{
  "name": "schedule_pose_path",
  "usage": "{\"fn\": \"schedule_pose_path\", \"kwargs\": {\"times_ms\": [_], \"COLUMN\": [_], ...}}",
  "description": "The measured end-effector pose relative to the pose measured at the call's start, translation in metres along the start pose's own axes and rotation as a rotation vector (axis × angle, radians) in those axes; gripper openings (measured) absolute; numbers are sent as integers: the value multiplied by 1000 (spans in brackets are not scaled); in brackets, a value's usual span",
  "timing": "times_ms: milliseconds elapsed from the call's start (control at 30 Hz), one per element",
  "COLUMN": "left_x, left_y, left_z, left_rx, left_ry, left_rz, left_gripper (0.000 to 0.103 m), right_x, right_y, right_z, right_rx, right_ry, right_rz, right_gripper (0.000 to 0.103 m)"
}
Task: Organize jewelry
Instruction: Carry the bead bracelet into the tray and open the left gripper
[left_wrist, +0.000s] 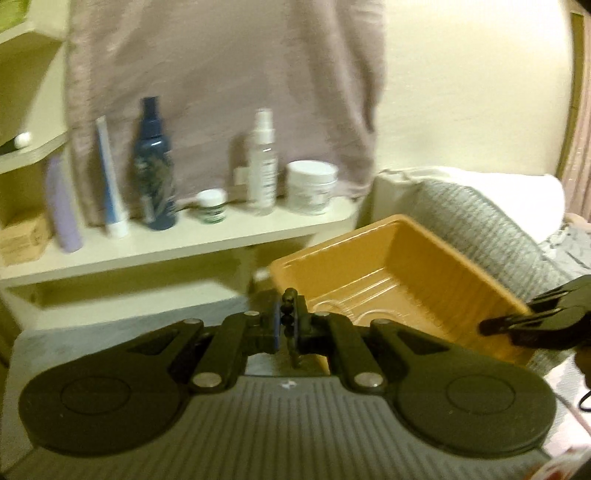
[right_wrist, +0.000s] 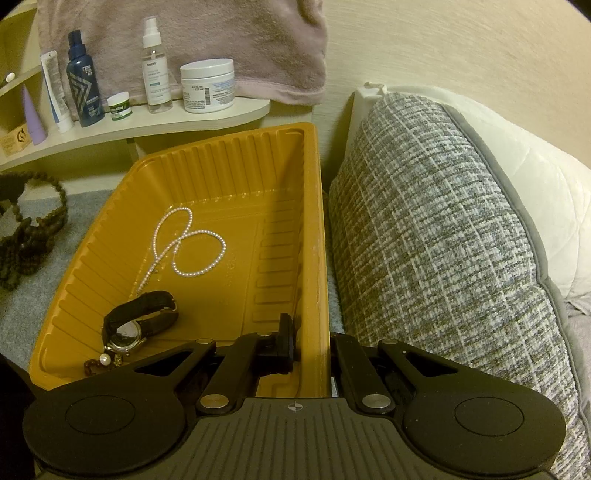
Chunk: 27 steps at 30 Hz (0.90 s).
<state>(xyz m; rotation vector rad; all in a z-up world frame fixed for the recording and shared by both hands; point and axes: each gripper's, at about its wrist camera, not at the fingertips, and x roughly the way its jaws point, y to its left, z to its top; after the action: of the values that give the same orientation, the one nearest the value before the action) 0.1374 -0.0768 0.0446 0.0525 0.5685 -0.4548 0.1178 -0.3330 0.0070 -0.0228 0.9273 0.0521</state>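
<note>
Carrying dark beads pinched between the left gripper fingers beside the tray, whose right wall the right gripper fingers clamp; next move, I judge: swing over and drop them by the pearls and watch.

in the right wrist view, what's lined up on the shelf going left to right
purple cone bottle → white tube → dark blue bottle → small green-labelled jar → clear spray bottle → big white jar
</note>
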Motion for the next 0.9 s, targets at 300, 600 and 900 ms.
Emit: {"fn": "schedule_pose_path", "kwargs": {"times_ms": [300, 600, 900], "left_x": [21, 45, 49], "left_y": [-39, -57, -60], "left_z": [-1, -9, -13], "left_rx": [45, 86, 89], "left_ry": [18, 63, 62], "left_rz": [-89, -113, -113], "left_gripper": [6, 6, 24], "right_x": [-1, -1, -1], "right_y": [-1, -1, -1], "right_z": [-1, -1, -1], "right_rx": [4, 6, 6], "right_ry": [2, 2, 2], "right_rz": [3, 3, 3], "right_gripper": [3, 3, 3]}}
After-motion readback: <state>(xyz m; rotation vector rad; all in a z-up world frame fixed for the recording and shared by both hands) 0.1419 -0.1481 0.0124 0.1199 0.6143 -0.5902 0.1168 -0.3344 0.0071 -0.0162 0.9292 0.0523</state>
